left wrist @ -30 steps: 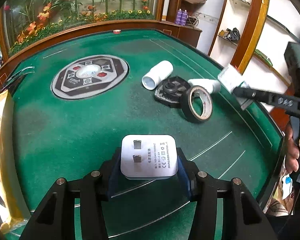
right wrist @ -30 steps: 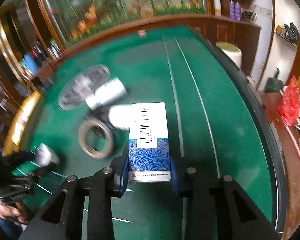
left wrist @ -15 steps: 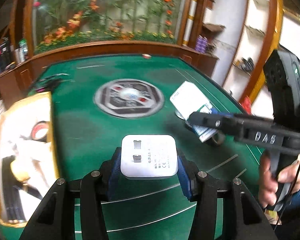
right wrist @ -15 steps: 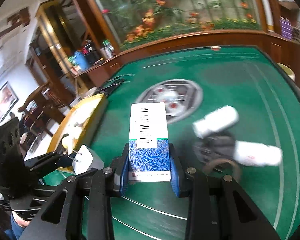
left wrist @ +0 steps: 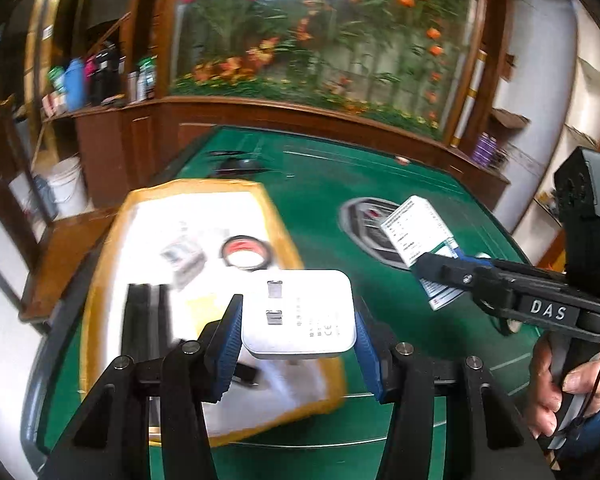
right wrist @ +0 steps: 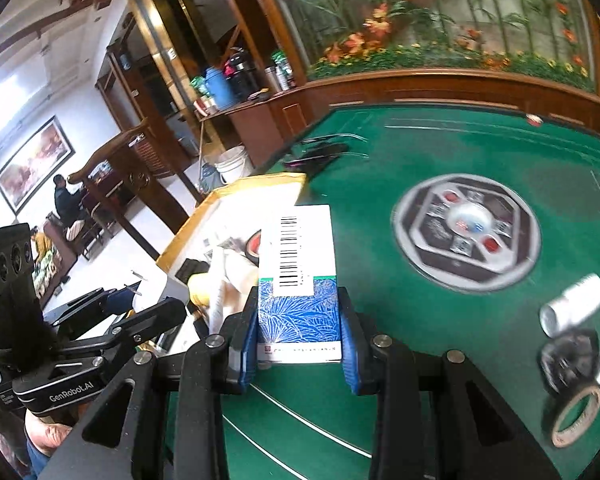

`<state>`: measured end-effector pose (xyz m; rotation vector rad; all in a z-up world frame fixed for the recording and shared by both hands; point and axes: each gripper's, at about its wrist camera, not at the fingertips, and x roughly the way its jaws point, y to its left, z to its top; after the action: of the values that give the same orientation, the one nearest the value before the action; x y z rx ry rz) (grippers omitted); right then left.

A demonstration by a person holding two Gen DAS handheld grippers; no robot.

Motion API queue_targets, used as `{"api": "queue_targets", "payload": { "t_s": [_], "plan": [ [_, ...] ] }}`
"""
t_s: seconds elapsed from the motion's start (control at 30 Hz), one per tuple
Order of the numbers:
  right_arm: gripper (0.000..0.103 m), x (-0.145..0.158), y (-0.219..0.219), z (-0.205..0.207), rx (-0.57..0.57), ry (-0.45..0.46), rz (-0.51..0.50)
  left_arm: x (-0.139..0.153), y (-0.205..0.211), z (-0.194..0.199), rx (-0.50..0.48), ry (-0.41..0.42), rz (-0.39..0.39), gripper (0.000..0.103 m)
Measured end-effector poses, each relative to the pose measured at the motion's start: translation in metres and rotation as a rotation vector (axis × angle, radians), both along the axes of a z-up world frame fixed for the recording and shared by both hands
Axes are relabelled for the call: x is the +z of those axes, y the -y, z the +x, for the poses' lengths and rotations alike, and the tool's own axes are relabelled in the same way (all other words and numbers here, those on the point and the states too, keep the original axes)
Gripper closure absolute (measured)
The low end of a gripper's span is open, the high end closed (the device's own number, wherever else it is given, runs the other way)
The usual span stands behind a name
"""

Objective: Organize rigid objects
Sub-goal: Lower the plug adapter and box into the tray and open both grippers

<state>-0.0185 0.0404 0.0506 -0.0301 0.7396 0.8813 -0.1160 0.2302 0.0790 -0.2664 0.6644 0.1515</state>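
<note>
A white plug block (left wrist: 299,314) with two metal pins is squeezed between the blue pads (left wrist: 224,346) of the left gripper (left wrist: 299,344), so these tongs are clamped on it. The plug block is held above the near edge of a yellow-rimmed tray (left wrist: 100,280), which lies on the green table (left wrist: 320,184) and spreads out toward eleven o'clock from the tongs. In the tray, a roll of red tape (left wrist: 247,251) and a small grey box (left wrist: 182,258) can be seen, though blurred. A blue and white box (right wrist: 298,280) with a barcode is gripped between the pads of the right gripper (right wrist: 299,338), so these tongs are clamped too. This box is held over the table, just beside the tray's edge, which is seen at ten o'clock. Far off at four o'clock, a white tube (right wrist: 574,310), a black part (right wrist: 570,360) and a tape ring (right wrist: 576,414) are lying on the table.
</note>
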Motion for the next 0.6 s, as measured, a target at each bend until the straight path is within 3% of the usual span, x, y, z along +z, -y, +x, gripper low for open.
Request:
{"api": "queue_targets", "payload": {
  "t_s": [0.17,0.6],
  "plan": [
    [0.070,0.000,-0.036,0.003,0.023,-0.004,-0.008,-0.015,-0.033,-0.002,0.087,-0.030,-0.014,0.049],
    [0.070,-0.023,-0.147,0.032,0.043,-0.025,-0.119,-0.040,-0.065,0.000,0.140,-0.079,-0.017,0.049]
  ]
}}
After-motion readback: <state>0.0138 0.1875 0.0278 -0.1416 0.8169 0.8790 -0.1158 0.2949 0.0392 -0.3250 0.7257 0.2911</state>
